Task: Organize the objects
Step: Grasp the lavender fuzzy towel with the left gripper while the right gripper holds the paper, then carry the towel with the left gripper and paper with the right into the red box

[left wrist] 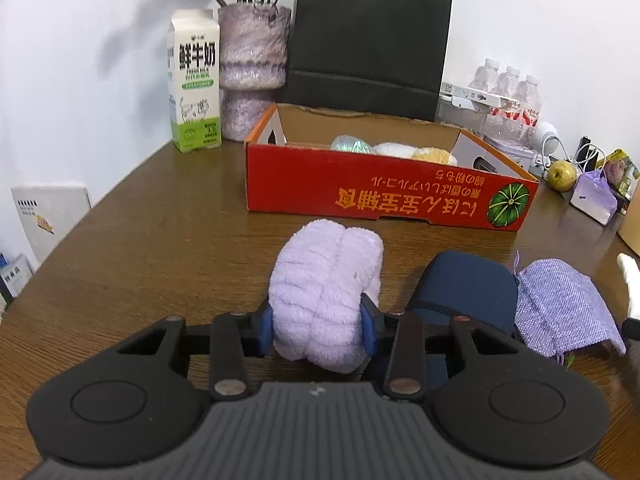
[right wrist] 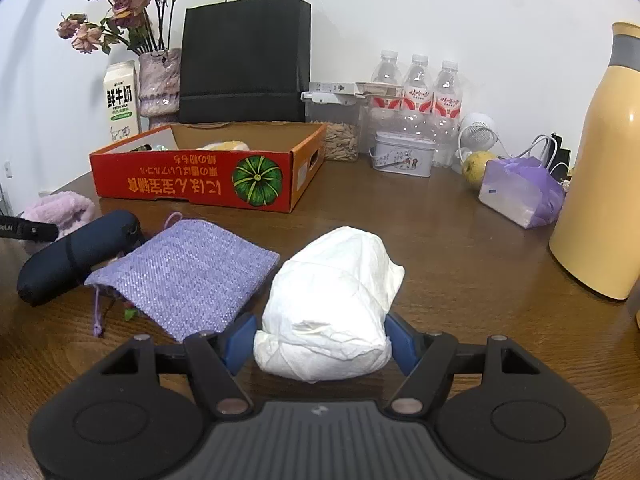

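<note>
The lilac fluffy towel roll (left wrist: 324, 300) lay on the wooden table (left wrist: 160, 248), just in front of the red cardboard box (left wrist: 360, 196), and the left gripper (left wrist: 318, 328) had its blue pads pressed into the roll's sides. Beside it lay a navy pouch (left wrist: 468, 284) and a purple woven bag (left wrist: 560, 308). The right gripper (right wrist: 322, 342) clasped a white crumpled bundle (right wrist: 332, 312) between its pads
</note>
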A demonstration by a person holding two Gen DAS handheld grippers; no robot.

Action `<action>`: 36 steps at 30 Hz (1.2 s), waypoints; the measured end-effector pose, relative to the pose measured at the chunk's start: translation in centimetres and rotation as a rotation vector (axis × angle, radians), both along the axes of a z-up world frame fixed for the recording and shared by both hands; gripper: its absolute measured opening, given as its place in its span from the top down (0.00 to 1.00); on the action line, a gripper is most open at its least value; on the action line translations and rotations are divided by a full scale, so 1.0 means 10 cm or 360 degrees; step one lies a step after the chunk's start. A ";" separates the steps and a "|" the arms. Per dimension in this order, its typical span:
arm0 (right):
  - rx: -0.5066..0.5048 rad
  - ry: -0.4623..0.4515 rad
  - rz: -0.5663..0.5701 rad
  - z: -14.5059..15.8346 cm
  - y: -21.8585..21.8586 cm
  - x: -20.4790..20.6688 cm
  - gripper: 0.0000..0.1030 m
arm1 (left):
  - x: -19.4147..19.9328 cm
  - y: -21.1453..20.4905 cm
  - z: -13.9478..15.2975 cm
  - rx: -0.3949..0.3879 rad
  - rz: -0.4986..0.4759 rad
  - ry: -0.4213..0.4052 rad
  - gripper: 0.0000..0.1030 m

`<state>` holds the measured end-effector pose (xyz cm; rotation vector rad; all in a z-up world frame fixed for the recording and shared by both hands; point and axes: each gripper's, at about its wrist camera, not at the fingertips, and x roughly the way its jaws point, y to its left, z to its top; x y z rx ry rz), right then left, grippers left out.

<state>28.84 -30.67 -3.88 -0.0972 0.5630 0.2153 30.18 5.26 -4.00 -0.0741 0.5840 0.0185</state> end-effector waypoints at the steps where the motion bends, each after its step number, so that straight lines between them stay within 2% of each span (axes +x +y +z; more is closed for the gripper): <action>1: 0.0002 -0.0008 -0.0001 0.00 0.00 -0.01 0.33 | -0.02 -0.01 0.01 0.0013 0.0007 -0.0015 0.61; 14: -0.0006 -0.0093 -0.0015 0.05 0.17 -0.10 0.33 | -0.27 -0.07 0.20 0.0050 0.0090 -0.0127 0.61; 25: 0.0011 -0.0159 0.0149 0.24 0.58 -0.18 0.33 | -0.42 -0.23 0.41 0.0066 0.0040 -0.0215 0.61; 36: 0.0035 -0.0225 0.0281 0.45 0.95 -0.11 0.33 | -0.37 -0.33 0.55 0.0074 0.0024 -0.0262 0.61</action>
